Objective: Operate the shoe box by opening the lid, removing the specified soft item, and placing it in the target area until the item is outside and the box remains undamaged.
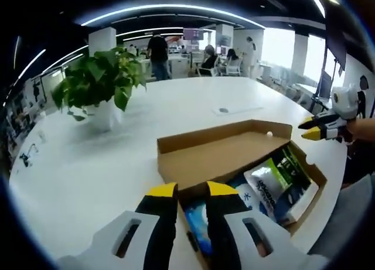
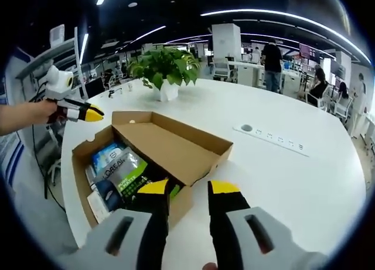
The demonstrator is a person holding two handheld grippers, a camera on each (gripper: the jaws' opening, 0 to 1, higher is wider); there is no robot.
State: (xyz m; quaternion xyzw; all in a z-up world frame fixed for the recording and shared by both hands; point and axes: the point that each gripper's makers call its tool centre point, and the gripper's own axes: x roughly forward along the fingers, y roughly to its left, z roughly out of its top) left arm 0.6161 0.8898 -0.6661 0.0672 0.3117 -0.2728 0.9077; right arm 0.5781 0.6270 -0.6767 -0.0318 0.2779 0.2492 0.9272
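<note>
— Where's the brown cardboard shoe box [image 2: 153, 159]?
— On the round white table [image 2: 293, 182], lid folded back, soft packets [image 1: 275, 185] inside.
— The grippers?
— Left gripper [image 1: 191, 192] and right gripper [image 2: 188, 191]: jaws apart, gripping nothing. Potted green plant [image 1: 99, 82] beyond.

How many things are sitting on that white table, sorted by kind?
Shoe box, lid open: 1
Potted plant: 1
Power strip: 1
Soft packets inside the box: at least 3; the heap hides any more
Total: at least 6
</note>
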